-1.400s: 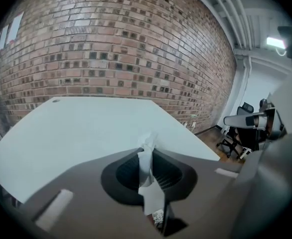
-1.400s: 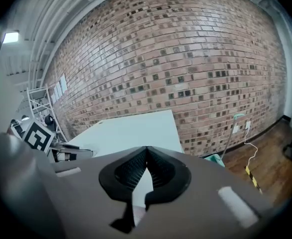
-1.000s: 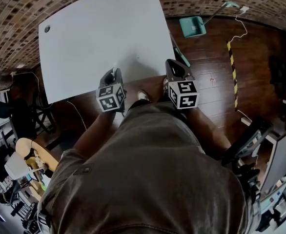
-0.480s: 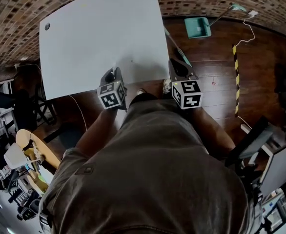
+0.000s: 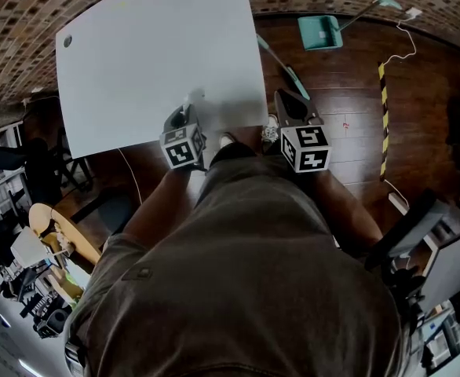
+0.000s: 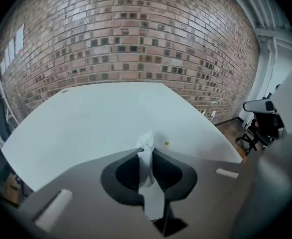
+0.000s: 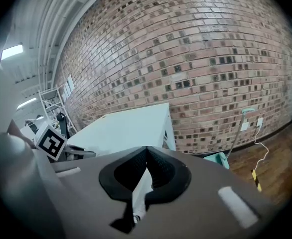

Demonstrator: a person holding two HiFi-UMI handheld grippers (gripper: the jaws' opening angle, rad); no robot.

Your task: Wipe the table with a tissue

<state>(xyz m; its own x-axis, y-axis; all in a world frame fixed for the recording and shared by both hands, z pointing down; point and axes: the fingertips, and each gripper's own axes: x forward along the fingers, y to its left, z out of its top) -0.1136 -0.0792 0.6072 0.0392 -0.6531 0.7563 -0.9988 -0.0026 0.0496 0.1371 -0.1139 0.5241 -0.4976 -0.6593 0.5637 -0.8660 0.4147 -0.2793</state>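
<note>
The white table [image 5: 151, 53] fills the upper left of the head view. My left gripper [image 5: 184, 116] hangs over the table's near edge, shut on a crumpled white tissue [image 5: 192, 99]. In the left gripper view the tissue [image 6: 146, 148] stands pinched between the jaws of the left gripper [image 6: 146, 153], its tuft poking out above the table [image 6: 101, 118]. A small yellowish speck [image 6: 166, 144] lies on the tabletop just beyond it. My right gripper [image 5: 285, 99] is off the table's right corner, over the floor. The right gripper [image 7: 147, 149] has its jaws closed together with nothing in them.
A brick wall [image 6: 136, 44] runs behind the table. On the wooden floor to the right lie a teal dustpan [image 5: 319, 31], a broom handle [image 5: 281, 65], a white cable [image 5: 407, 30] and a yellow-black strip [image 5: 385, 116]. Chairs [image 5: 53, 226] crowd the left side.
The left gripper with the tissue has edged a little farther over the table's near edge, and the tissue tuft shows more. The right gripper has barely moved.
</note>
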